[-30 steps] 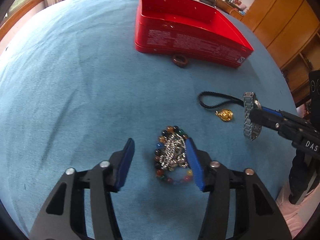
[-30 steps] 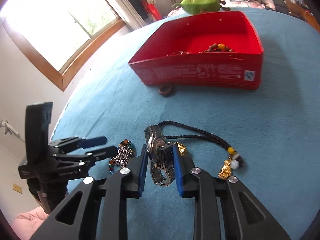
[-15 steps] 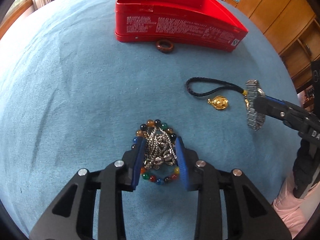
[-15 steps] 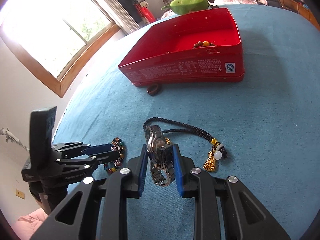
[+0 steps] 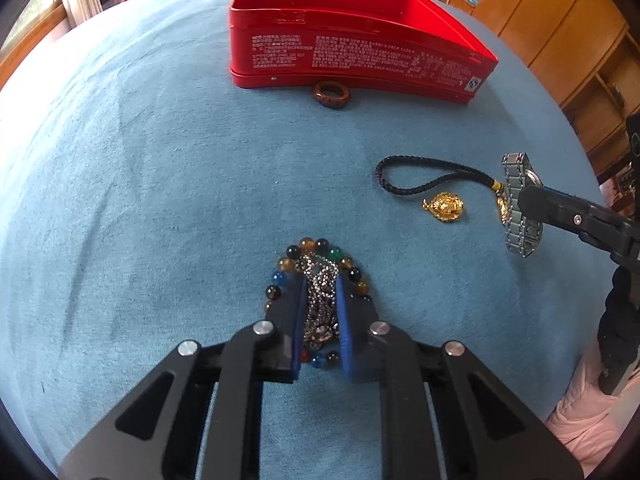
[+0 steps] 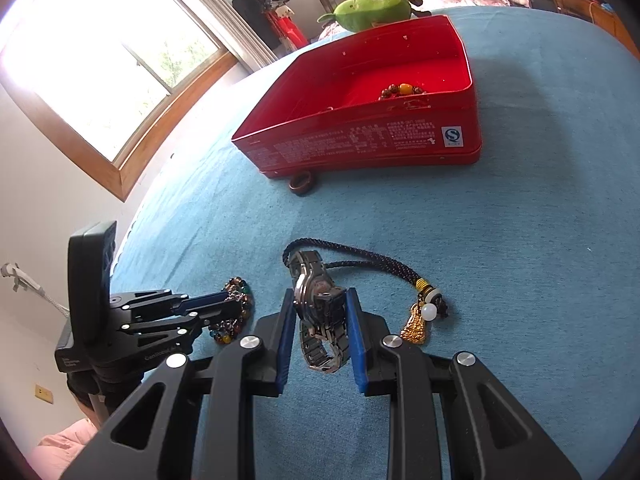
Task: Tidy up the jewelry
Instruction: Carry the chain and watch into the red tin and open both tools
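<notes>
My left gripper (image 5: 321, 286) is shut on a silver chain (image 5: 320, 300) that lies inside a ring of coloured beads (image 5: 306, 245) on the blue cloth. My right gripper (image 6: 320, 300) is shut on a steel watch (image 6: 320, 312), held just above the cloth; it also shows in the left wrist view (image 5: 520, 208). A black cord with gold charms (image 5: 440, 204) lies between the grippers. A brown ring (image 5: 331, 95) lies against the front wall of the open red tin (image 5: 360, 52), which holds a bead bracelet (image 6: 402, 90).
A blue cloth (image 5: 160, 200) covers the round table. A green plush toy (image 6: 372, 6) sits behind the tin. Wooden cabinets (image 5: 560, 32) stand at the right, a window (image 6: 100, 60) at the left.
My left gripper has moved forward over the chain and closed on it. The right gripper keeps hold of the watch and has drifted slightly.
</notes>
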Action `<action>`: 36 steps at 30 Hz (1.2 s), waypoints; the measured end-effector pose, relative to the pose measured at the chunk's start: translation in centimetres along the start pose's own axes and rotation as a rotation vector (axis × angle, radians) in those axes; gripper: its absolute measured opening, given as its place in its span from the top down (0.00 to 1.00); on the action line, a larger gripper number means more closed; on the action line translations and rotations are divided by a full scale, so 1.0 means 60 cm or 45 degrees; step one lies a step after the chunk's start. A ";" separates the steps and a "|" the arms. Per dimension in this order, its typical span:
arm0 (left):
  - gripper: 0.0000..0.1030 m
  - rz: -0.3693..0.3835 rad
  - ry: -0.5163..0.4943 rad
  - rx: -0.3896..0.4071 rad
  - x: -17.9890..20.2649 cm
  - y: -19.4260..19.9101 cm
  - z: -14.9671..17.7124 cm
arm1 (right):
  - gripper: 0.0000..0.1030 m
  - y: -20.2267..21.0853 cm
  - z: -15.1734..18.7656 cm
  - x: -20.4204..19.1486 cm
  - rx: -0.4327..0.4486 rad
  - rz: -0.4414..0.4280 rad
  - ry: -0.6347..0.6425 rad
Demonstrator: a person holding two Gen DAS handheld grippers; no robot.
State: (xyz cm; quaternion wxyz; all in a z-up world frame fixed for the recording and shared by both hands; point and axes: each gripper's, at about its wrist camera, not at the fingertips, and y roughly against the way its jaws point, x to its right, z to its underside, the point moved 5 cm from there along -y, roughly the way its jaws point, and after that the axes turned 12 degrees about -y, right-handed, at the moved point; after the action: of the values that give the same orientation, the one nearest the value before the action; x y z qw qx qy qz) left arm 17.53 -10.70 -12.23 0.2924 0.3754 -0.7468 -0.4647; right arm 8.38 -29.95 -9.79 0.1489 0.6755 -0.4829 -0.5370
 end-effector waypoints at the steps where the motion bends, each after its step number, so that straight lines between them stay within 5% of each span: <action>1: 0.89 0.010 0.012 0.009 -0.003 0.003 0.001 | 0.76 0.000 0.000 0.001 0.001 -0.001 -0.003; 14: 0.89 0.028 0.044 0.211 -0.014 0.089 -0.020 | 0.76 0.013 -0.004 -0.003 0.025 -0.023 0.001; 25: 0.89 0.028 0.071 0.147 -0.040 0.059 -0.021 | 0.76 0.001 -0.005 0.012 -0.007 0.024 -0.024; 36: 0.89 -0.019 0.024 0.239 -0.048 0.113 -0.115 | 0.76 0.046 -0.105 -0.032 0.082 0.116 0.068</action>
State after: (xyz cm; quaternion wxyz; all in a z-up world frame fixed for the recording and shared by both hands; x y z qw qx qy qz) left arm 22.58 -9.64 -3.58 0.2596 0.4111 -0.7814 -0.3912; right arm 12.61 -31.73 -4.28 0.1642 0.6713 -0.5261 -0.4956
